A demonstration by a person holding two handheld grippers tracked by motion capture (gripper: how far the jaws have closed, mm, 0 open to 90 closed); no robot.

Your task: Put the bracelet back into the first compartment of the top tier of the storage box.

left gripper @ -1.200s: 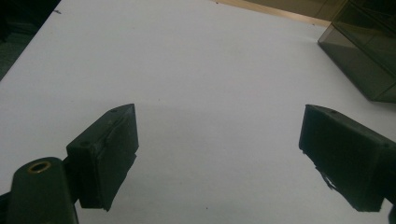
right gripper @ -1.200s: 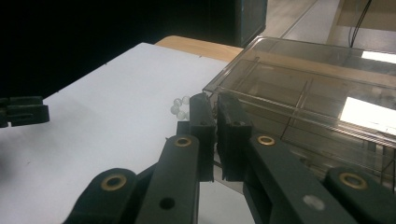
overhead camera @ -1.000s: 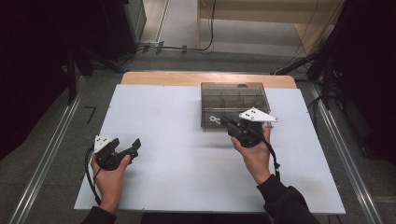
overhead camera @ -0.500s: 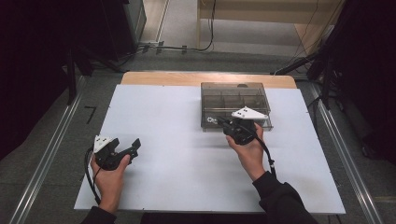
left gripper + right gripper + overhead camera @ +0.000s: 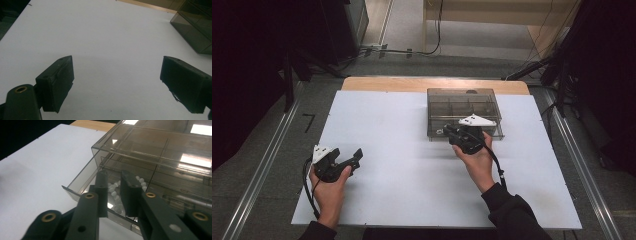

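Beads (image 5: 114, 191), small and white, lie in the pulled-out drawer (image 5: 82, 185) of the smoky plastic box (image 5: 463, 106) at the table's far right; my right gripper (image 5: 114, 195) reaches in, jaws nearly together around some. My left gripper (image 5: 117, 82) rests wide apart, well away.

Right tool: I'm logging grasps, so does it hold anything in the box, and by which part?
Cannot tell. The right tool is nearly shut inside the open drawer over white beads, but a grip isn't visible. The left tool is open, empty.
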